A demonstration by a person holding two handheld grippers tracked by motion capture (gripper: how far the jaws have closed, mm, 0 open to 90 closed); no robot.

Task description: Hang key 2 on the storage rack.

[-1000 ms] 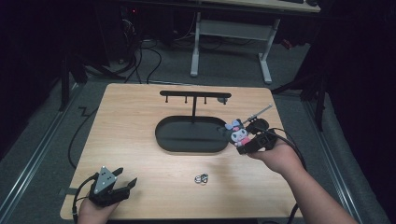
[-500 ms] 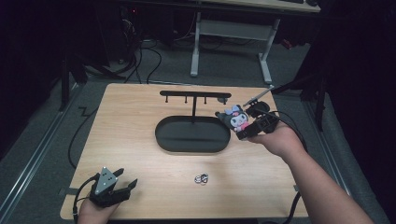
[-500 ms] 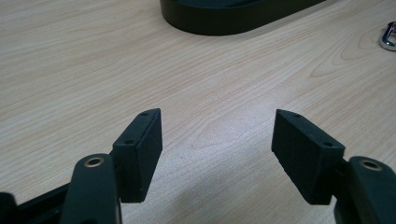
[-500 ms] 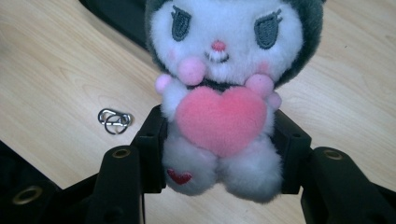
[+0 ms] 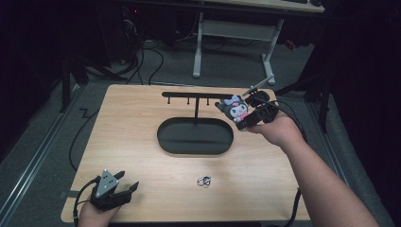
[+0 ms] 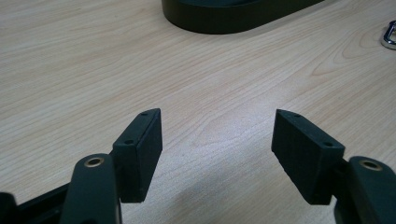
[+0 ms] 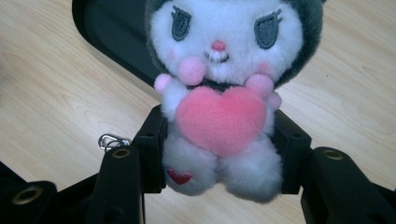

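From the high view, the right tool (image 5: 247, 116) is held above the desk (image 5: 132, 118), its jaws clamped on a small plush toy (image 5: 235, 108) with a dark hood and white face; the toy sticks out of the tool's front, close to the right end of a thin black rack (image 5: 195, 96) with short pegs. Below and ahead of that tool lies a black oval tray (image 5: 195, 142) with a low rim, nothing in it. A small metal ring clasp (image 5: 204, 180) lies on the pale wood, well behind the right tool and off to the side of the left tool (image 5: 124, 193), which sits at the near corner with jaws apart, gripping nothing. In the left gripper view, the two flat black pads (image 6: 140, 149) stand wide over bare wood grain, the tray's edge (image 6: 233, 18) far ahead. In the right gripper view, the fluffy toy (image 7: 219, 116) sits squarely between the pads, which press its lower body from both sides; it hugs a pink felt heart (image 7: 220, 119) and faces the camera, with the clasp (image 7: 112, 141) on the desk below, beyond the left pad.
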